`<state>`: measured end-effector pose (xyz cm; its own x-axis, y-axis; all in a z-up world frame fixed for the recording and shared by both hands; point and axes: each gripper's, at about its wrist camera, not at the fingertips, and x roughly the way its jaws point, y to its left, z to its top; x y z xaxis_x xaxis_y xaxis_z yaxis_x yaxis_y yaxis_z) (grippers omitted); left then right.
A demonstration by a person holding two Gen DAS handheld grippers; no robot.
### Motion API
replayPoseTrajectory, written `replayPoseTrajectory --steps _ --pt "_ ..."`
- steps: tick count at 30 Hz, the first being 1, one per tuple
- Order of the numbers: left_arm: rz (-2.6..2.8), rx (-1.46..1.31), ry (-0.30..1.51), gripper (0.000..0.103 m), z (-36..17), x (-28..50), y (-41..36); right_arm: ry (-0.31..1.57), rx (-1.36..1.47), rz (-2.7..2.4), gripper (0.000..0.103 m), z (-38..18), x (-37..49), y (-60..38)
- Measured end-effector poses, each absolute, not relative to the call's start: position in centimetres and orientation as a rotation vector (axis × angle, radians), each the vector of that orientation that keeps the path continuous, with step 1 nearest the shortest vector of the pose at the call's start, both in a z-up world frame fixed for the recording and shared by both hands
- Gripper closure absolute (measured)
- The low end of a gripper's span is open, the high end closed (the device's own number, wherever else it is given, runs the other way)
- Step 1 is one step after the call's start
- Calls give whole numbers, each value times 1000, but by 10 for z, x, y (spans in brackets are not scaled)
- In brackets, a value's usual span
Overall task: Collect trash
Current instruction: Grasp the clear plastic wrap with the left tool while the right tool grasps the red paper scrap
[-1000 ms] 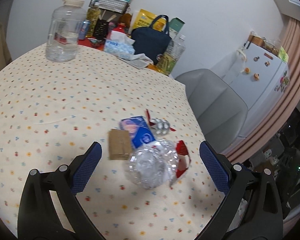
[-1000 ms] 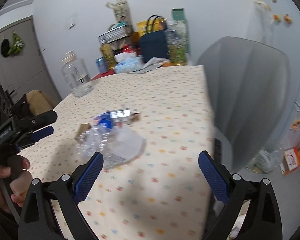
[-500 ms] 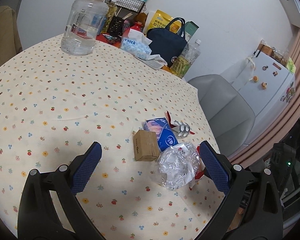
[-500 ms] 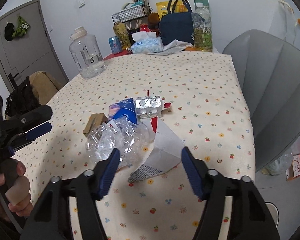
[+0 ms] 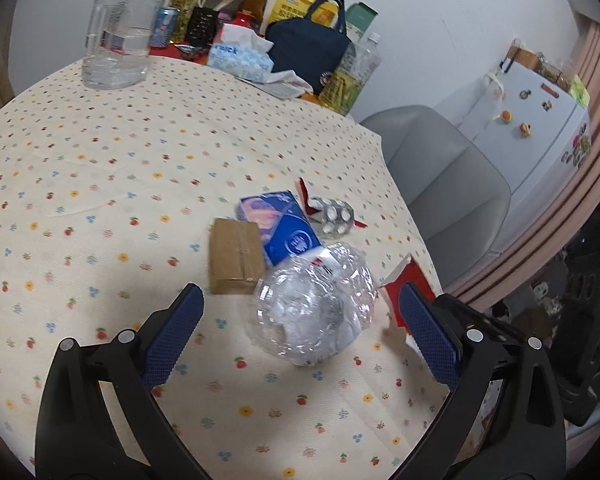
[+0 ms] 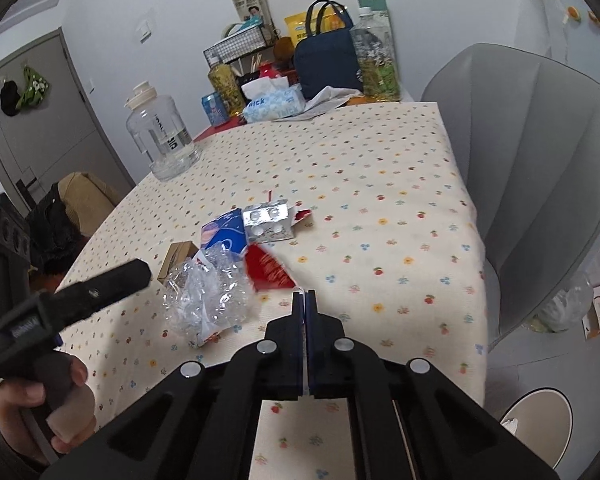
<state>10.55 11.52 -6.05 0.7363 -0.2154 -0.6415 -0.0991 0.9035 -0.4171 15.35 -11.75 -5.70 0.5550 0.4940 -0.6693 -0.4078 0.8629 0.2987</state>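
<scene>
A crushed clear plastic bottle [image 5: 316,312] [image 6: 208,300] lies on the flowered tablecloth, just ahead of my left gripper [image 5: 300,292], whose fingers stand wide open to either side of it without touching. Behind it sit a small brown box [image 5: 234,256], a blue packet [image 5: 280,228] and a silver blister pack [image 5: 336,216]. A red and white piece of paper [image 6: 266,268] [image 5: 400,284] tilts up beside the bottle. My right gripper [image 6: 304,294] is shut, its tips pinched on that paper's near corner.
At the table's far end stand a big water jug [image 5: 116,36], a tissue pack [image 5: 240,56], a navy bag [image 5: 312,52] and bottles. A grey chair [image 6: 540,160] flanks the right edge, and a white bin [image 6: 540,420] sits on the floor. A hand [image 6: 40,400] holds the left gripper.
The right gripper's jaws went from wide open to shut on the paper, which now shows its red side. The left gripper moved closer to the crushed bottle.
</scene>
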Motion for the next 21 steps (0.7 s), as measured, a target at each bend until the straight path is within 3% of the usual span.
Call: replayPoseTrajectory --steps 20,21 --pt "55 -256 868 6 -92 145 60 873 163 507 97 -78 161 -147" --pt "55 -261 865 9 -92 145 60 879 158 509 97 -79 162 -146"
